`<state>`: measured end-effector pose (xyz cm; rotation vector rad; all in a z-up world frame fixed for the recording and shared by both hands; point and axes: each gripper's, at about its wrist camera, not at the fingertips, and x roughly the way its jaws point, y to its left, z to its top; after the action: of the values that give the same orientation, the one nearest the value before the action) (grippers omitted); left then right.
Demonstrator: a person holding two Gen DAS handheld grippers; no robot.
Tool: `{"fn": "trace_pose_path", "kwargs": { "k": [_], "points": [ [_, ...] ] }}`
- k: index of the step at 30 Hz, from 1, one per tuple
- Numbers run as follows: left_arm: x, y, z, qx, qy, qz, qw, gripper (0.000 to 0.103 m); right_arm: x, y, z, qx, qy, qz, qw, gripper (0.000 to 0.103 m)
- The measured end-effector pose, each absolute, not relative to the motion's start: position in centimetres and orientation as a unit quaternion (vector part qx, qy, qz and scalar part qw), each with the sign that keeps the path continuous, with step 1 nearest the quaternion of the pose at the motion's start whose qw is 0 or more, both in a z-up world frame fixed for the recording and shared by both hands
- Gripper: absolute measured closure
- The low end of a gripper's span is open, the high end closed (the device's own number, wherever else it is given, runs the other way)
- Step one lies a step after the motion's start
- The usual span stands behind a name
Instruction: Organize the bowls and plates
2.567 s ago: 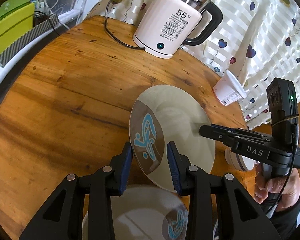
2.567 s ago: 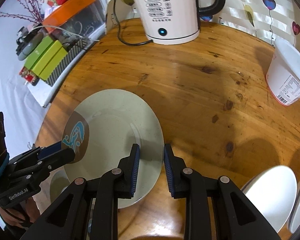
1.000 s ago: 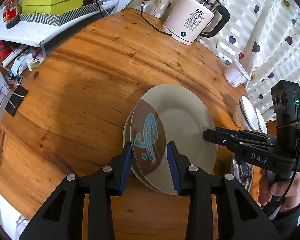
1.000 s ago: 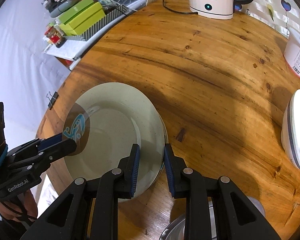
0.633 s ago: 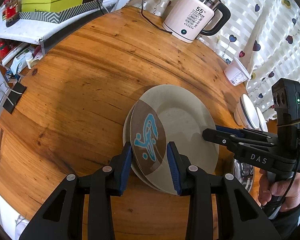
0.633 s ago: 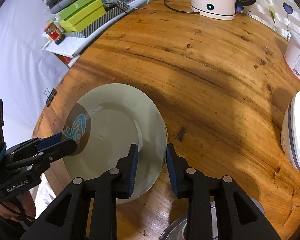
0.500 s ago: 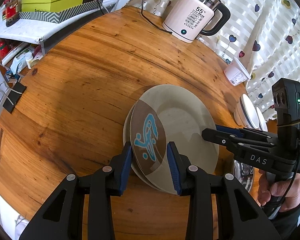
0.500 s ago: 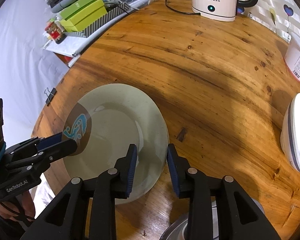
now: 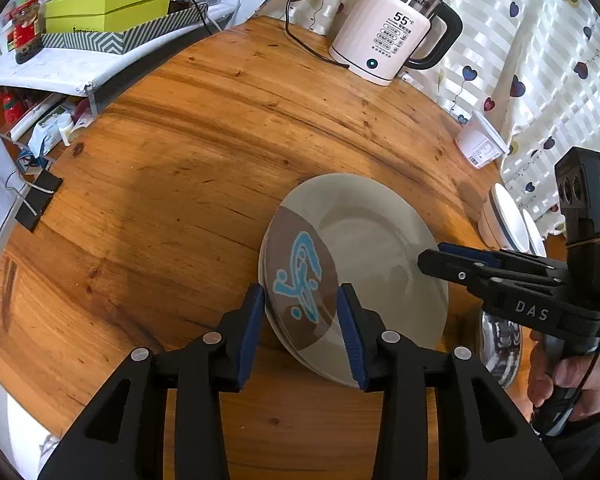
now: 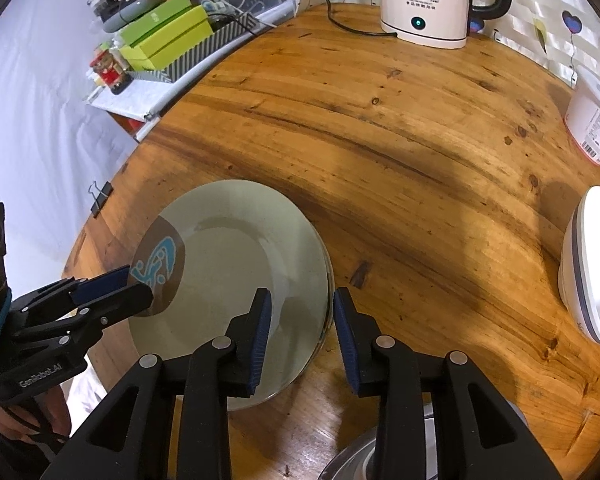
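Note:
A grey-green plate [image 9: 364, 240] with a brown patch and blue mark lies stacked on a second plate on the round wooden table [image 9: 180, 152]; it also shows in the right wrist view [image 10: 228, 264]. My left gripper [image 9: 302, 320] is open, its fingers either side of the plate's near rim. My right gripper [image 10: 298, 320] is open at the plate's opposite rim. A white bowl [image 10: 592, 268] stands on its side at the right. A steel bowl [image 9: 498, 344] lies under my right gripper.
A white kettle [image 9: 392, 44] with a black cord stands at the table's far side, a white tub [image 9: 480, 140] to its right. Green boxes [image 9: 108, 4] sit on a shelf beyond the left edge. A binder clip [image 9: 36, 204] hangs on the table's left rim.
The plate carried by both grippers has come down onto the second plate. Both grippers have opened and let go of it.

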<state>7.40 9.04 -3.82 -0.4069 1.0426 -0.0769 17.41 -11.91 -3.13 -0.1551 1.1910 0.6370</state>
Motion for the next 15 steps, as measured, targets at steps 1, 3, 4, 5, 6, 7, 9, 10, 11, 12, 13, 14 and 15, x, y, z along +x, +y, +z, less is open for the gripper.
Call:
{"fn": "trace_pose_path", "kwargs": {
  "k": [1,3,4,5,6,7,9,10,11,12,13,14,15],
  "points": [
    [7.35,9.09,-3.83,-0.193,0.493,-0.036,0.847,0.062,17.43,-11.99,-3.10,-0.070,0.550,0.294,0.778,0.071],
    [7.26,9.21,-3.73,-0.192,0.488,-0.035,0.851,0.061,17.47,-12.14,-3.04,-0.068,0.549,0.293,0.779,0.071],
    [7.23,9.23,-3.69,-0.192,0.486,-0.034,0.852,0.061,17.48,-12.23,-3.00,-0.066,0.549,0.293,0.780,0.071],
    [7.21,9.31,-3.64,-0.193,0.483,-0.033,0.853,0.061,17.49,-12.36,-2.93,-0.063,0.547,0.293,0.781,0.071],
    [7.21,9.44,-3.56,-0.194,0.480,-0.031,0.855,0.061,17.47,-12.48,-2.85,-0.061,0.545,0.293,0.783,0.071],
    [7.22,9.55,-3.49,-0.195,0.478,-0.030,0.856,0.061,17.48,-12.59,-2.76,-0.059,0.544,0.293,0.784,0.071],
    [7.38,9.78,-3.45,-0.199,0.475,-0.030,0.857,0.061,17.46,-12.84,-2.61,-0.056,0.541,0.295,0.786,0.071],
    [7.44,9.77,-3.44,-0.200,0.474,-0.031,0.857,0.061,17.44,-12.93,-2.56,-0.055,0.540,0.295,0.786,0.071],
    [7.53,9.78,-3.45,-0.200,0.474,-0.032,0.857,0.061,17.39,-12.96,-2.51,-0.056,0.538,0.296,0.787,0.072],
    [7.63,9.68,-3.47,-0.198,0.474,-0.031,0.858,0.061,17.35,-12.94,-2.49,-0.058,0.537,0.296,0.788,0.073],
    [7.57,9.61,-3.47,-0.197,0.473,-0.032,0.858,0.061,17.32,-12.92,-2.46,-0.058,0.536,0.297,0.788,0.075],
    [7.61,9.47,-3.46,-0.196,0.473,-0.035,0.858,0.061,17.28,-12.91,-2.47,-0.058,0.535,0.298,0.788,0.079],
    [7.60,9.22,-3.44,-0.194,0.473,-0.039,0.858,0.061,17.22,-12.89,-2.48,-0.058,0.535,0.299,0.788,0.082]
  ]
}}
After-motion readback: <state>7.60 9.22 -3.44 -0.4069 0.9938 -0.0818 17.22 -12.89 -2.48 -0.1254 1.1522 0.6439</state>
